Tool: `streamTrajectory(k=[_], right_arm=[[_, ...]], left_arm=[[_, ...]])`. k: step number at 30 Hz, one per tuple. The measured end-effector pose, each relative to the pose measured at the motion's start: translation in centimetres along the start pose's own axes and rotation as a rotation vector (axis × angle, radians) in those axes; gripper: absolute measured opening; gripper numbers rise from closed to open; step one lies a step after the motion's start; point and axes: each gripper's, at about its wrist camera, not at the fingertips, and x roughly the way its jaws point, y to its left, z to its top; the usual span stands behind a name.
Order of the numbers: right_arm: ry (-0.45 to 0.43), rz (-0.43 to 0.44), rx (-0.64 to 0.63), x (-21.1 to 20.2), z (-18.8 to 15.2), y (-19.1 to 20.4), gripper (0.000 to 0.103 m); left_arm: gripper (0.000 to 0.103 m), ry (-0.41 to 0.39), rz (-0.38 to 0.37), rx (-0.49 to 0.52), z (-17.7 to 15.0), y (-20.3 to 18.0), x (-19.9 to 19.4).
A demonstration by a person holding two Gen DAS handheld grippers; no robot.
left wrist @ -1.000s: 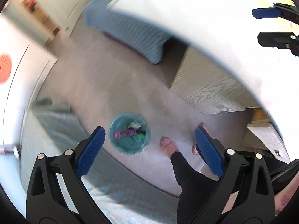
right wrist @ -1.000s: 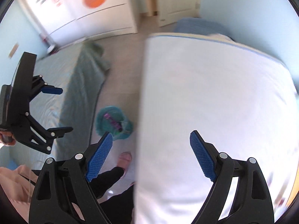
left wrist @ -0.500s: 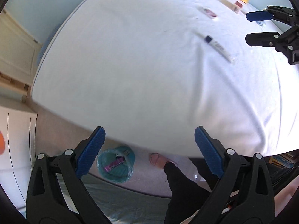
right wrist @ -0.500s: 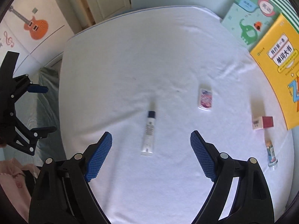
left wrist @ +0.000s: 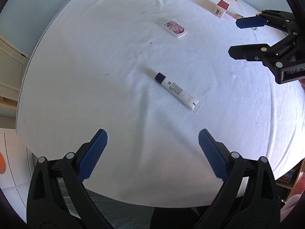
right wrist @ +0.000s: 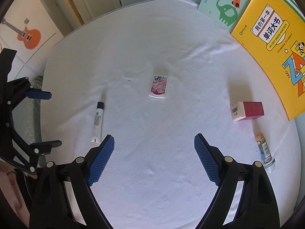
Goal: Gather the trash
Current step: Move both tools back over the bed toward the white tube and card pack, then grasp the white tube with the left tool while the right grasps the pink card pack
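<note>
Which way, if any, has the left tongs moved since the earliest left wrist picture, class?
Yes. The left tongs hung over the floor by the teal bin; it has swung across onto the white bed, above the white tube.

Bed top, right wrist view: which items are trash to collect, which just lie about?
Trash to collect:
white tube
small flat packet
red and white box
small bottle

Just lying about:
yellow book
green elephant book
white sheet
</note>
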Motion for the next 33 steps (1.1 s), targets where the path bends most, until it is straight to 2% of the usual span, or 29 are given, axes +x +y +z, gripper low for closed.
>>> streamTrajectory(k=[10,19,26,33], right_arm=[[0.0,0.085,-0.108,3.3,3.2,-1.7,0.085],[0.001,0.119,-0.175,6.1,4.8,-2.6,0.085],[0.009,0.134,-0.196,7.5,5.1,-2.8,0.085],[-0.017,0.123,-0.236,7.7,5.5,-2.1,0.085]], left_arm=[[0.092,0.045,-0.02,-0.08,3.3,-1.9,1.8],[0.088,0.081,-0.029,-0.131,5.4,-3.4,4.2],[0.086,0.101,-0.031,-0.153,5.7,-4.4,5.2],[0.082,0.112,-0.042,-0.185,5.4,-3.3,5.9]])
